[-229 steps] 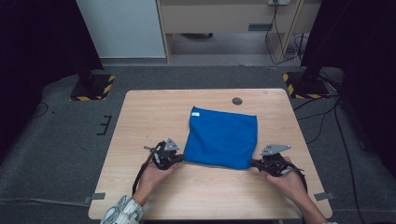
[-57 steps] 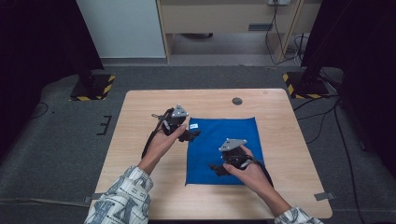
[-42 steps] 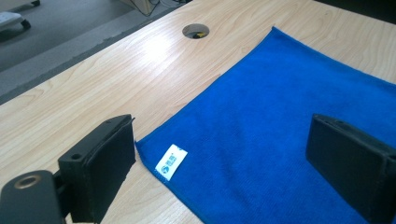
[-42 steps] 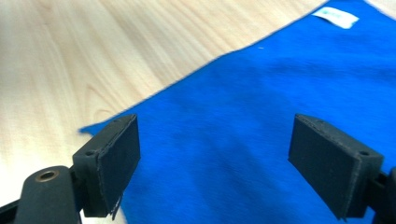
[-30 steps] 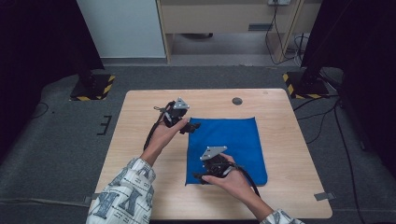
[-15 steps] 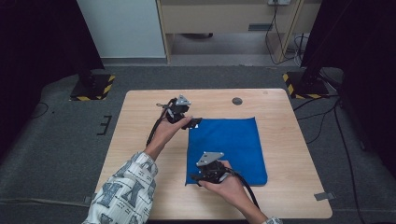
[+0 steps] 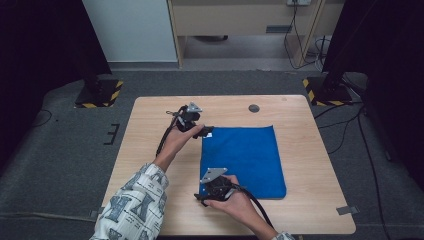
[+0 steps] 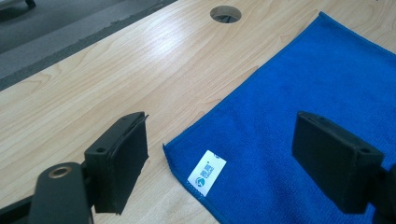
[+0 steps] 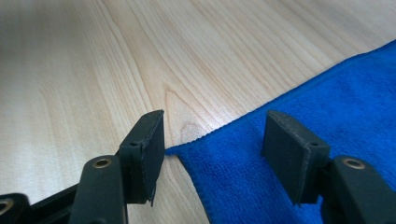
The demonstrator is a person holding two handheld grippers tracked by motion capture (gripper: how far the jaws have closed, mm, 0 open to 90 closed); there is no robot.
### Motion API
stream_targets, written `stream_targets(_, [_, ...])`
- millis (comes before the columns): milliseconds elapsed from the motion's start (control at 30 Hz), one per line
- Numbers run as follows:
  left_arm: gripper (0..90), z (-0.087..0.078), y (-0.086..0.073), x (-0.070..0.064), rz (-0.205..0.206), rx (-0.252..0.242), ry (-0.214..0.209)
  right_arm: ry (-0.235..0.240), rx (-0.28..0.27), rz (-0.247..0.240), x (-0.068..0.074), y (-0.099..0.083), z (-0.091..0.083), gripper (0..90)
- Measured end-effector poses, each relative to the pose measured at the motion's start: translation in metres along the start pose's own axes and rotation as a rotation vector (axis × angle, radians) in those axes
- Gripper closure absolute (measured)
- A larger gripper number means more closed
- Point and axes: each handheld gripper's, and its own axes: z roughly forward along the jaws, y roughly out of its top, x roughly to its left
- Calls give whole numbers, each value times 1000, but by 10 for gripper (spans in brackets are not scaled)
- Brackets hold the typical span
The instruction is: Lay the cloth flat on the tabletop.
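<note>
Both hand-held grippers, left [image 7: 205, 131] and right [image 7: 201, 197], have shifted to the blue cloth's [image 7: 245, 160] corners, jaws open astride them.

Your cloth [image 7: 243, 160] lies flat on the table [image 7: 150, 150], right of its middle. Your left tongs [image 7: 207, 131] sit at the cloth's far left corner, your right tongs [image 7: 201, 198] at its near left corner. Behind the cloth, a cable hole [image 7: 254, 108] sits in the table.
</note>
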Motion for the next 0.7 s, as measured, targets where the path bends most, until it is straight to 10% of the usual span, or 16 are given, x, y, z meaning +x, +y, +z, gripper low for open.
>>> stream_targets(233, [195,-2,0,-4,13,4,-8,-54,25,-23,2,0,4,519])
stream_targets(400, [201,2,-3,-3,-8,9,-8,-88,14,10,-8,-2,0,822])
stream_targets(700, [221,30,-20,7,-40,94,21,-59,-8,6,-1,-6,-4,858])
